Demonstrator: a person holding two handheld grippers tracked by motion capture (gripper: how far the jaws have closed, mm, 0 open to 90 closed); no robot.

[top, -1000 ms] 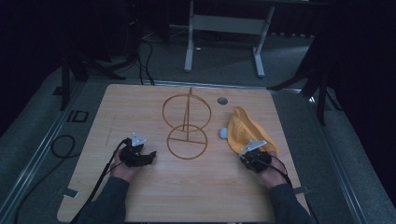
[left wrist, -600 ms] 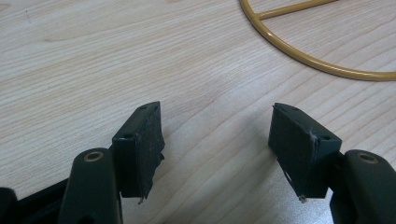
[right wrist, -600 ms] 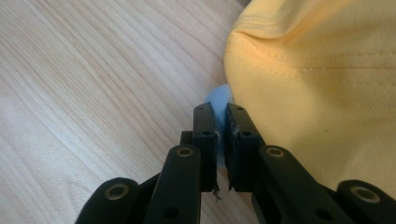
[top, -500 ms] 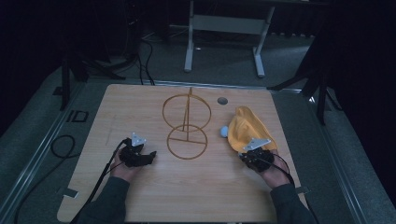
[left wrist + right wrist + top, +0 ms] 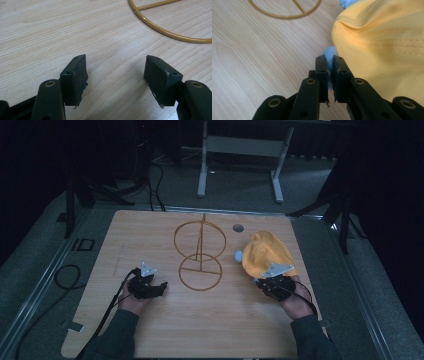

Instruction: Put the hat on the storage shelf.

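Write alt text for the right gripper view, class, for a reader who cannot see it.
The right claw, its two black jaws nearly closed with nothing visibly between them, points at the edge of a yellow garment lying on a wooden table. A bit of light blue peeks from under the cloth, and a gold wire ring lies farther off.

- We see that the right claw (image 5: 261, 281) has moved a little nearer to the person along the surface (image 5: 150, 235), by the near edge of the yellow cloth (image 5: 265, 252).
- The cloth's near edge has shifted slightly with it.
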